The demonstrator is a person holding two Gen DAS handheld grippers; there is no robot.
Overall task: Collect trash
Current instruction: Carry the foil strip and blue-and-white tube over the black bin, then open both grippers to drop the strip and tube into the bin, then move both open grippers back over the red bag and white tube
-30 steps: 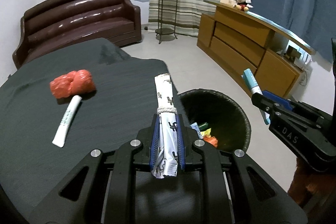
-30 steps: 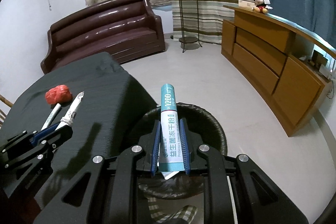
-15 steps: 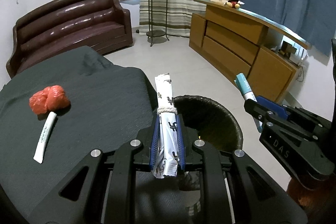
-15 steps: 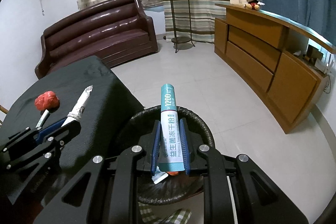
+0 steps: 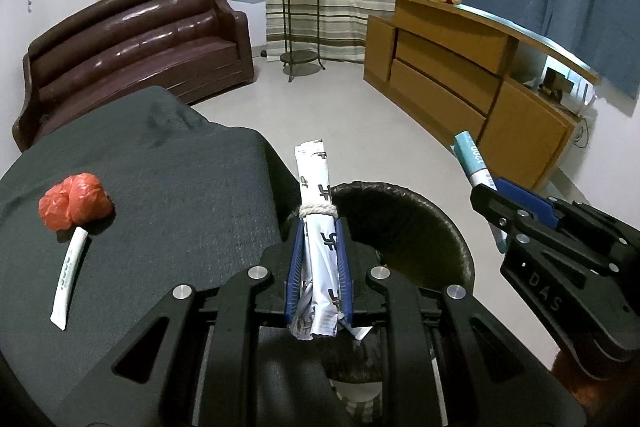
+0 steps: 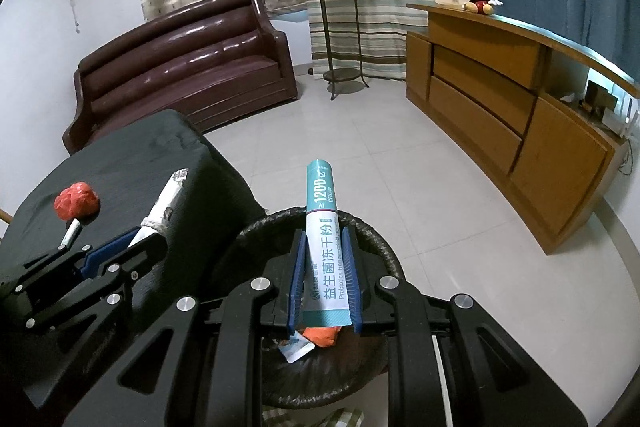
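Note:
My left gripper (image 5: pixel 318 227) is shut on a silver-white sachet roll tied with string (image 5: pixel 314 187); it hangs over the near-left rim of the black trash bin (image 5: pixel 448 223). My right gripper (image 6: pixel 323 231) is shut on a teal and white sachet (image 6: pixel 321 223), held above the same bin (image 6: pixel 384 247). Inside the bin an orange scrap (image 6: pixel 320 335) and a small wrapper show. On the dark table (image 5: pixel 160 187) lie a crumpled red bag (image 5: pixel 74 202) and a white stick sachet (image 5: pixel 70 273) touching it.
The bin stands on a pale tiled floor beside the table's right edge. Farther off are a brown sofa (image 5: pixel 136 39), a plant stand (image 5: pixel 300 7) and a wooden sideboard (image 5: pixel 472 75) with a plush toy on top.
Both grippers have shifted right toward the bin, each still holding its sachet. The left one has gone from over the table to the bin's rim; the red bag now sits farther left.

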